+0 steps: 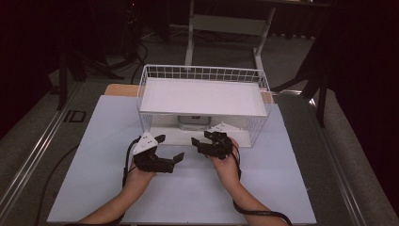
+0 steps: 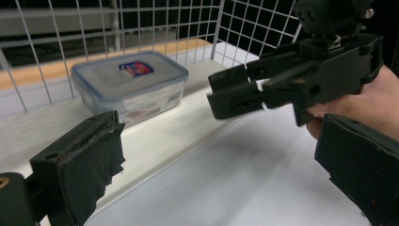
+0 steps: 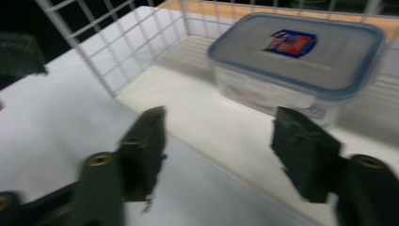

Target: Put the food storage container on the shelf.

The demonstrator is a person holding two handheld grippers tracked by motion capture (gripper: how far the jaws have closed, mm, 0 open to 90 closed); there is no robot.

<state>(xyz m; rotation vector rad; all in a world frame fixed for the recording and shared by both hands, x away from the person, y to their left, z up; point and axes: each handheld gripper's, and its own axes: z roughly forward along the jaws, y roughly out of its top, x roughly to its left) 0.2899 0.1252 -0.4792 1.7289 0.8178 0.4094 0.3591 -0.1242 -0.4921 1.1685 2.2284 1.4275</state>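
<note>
A clear plastic box with a blue-rimmed lid and a sticker [image 1: 193, 122] [image 2: 129, 84] [image 3: 296, 61] sits on the lower floor of a white wire rack [image 1: 202, 73], under its white top shelf [image 1: 202, 96]. Both grippers hover just in front of the rack's open front side. My left gripper [image 1: 170, 147] [image 2: 221, 165] is open and holds nothing. My right gripper [image 1: 200, 139] [image 3: 223, 148] is open too, its jaws pointing at the box a short way off. The right gripper [image 2: 221, 92] and the hand holding it cross the left gripper view at upper right.
The rack stands on a pale board [image 1: 188, 188] covering the table. Wire walls [image 2: 141, 23] [image 3: 117, 42] close the rack's sides and back. A dark floor with cables and a white desk frame [image 1: 226, 23] lie beyond.
</note>
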